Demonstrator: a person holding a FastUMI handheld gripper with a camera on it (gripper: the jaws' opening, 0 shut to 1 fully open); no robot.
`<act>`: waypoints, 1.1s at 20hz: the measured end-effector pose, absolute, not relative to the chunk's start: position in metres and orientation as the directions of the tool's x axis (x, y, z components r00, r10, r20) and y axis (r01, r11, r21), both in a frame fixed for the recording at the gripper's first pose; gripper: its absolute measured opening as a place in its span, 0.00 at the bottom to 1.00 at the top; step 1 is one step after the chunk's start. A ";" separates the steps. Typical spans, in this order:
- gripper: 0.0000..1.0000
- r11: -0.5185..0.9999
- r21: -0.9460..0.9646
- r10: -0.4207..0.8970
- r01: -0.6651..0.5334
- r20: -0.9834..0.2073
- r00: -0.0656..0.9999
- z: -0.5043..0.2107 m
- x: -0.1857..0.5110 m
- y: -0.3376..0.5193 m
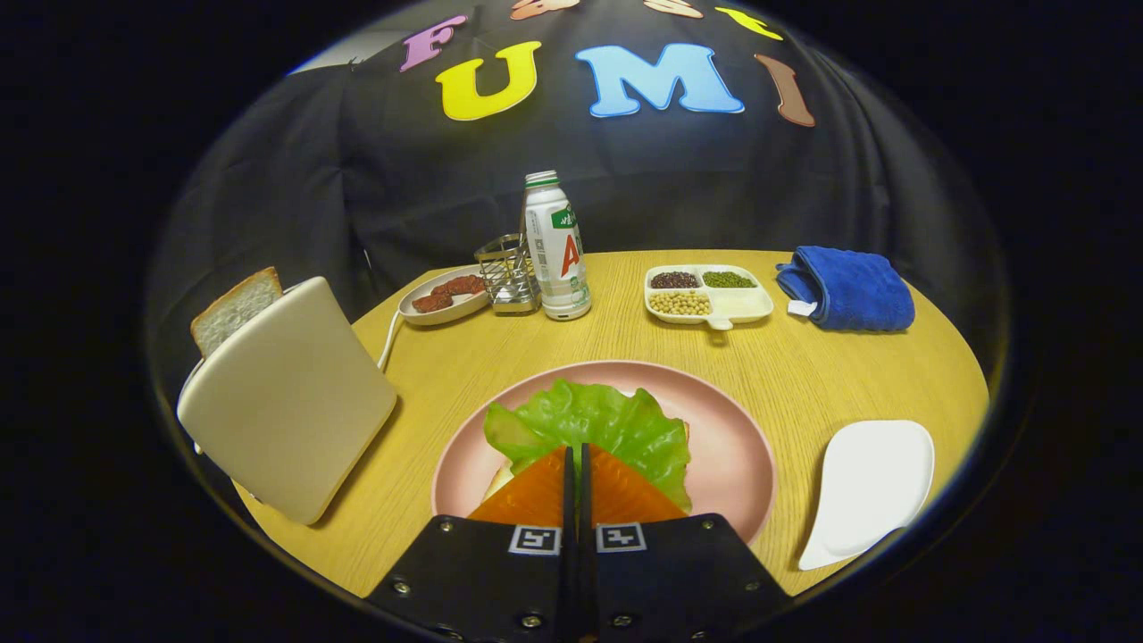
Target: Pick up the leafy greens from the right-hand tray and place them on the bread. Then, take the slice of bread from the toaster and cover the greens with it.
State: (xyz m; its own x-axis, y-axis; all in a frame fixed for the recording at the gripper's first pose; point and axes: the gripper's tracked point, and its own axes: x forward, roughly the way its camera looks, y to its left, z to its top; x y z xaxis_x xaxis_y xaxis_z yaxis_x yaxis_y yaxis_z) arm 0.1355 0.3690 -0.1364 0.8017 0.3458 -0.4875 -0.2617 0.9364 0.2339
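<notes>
gripper (577, 457) fingers closed over leafy greens (589, 424) lying flat on pink plate (732, 446), bread slice (234, 308) upright in toaster (286, 402)

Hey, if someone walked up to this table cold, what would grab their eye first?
Probably the bright green leafy greens lying on the bread on the pink plate, just ahead of the orange fingers, which are closed with only a thin slit between them. Next, the cream toaster beside the plate, with a slice of bread sticking out.

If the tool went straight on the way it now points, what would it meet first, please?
Probably the green ruffled lettuce leaf on the round pink plate: the tool, its orange fingers nearly closed, points right at it. Depth is unclear.
</notes>
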 end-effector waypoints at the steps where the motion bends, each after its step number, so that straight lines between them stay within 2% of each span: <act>1: 0.02 0.934 0.240 0.352 -0.264 -0.498 0.792 -0.139 0.133 0.371; 5: 0.04 0.938 0.212 0.346 -0.275 -0.499 0.795 -0.142 0.134 0.373; 7: 0.08 0.934 0.215 0.355 -0.284 -0.501 0.789 -0.142 0.131 0.376; 8: 0.16 0.934 0.217 0.355 -0.283 -0.501 0.789 -0.142 0.133 0.376; 9: 0.15 0.932 0.225 0.361 -0.284 -0.501 0.786 -0.142 0.132 0.377; 11: 0.26 0.936 0.219 0.350 -0.275 -0.504 0.790 -0.140 0.130 0.376; 15: 0.27 0.942 0.196 0.333 -0.271 -0.484 0.809 -0.125 0.127 0.379; 17: 0.66 0.941 0.188 0.336 -0.280 -0.458 0.823 -0.108 0.123 0.386; 22: 0.67 0.941 0.152 0.338 -0.302 -0.377 0.862 -0.065 0.117 0.415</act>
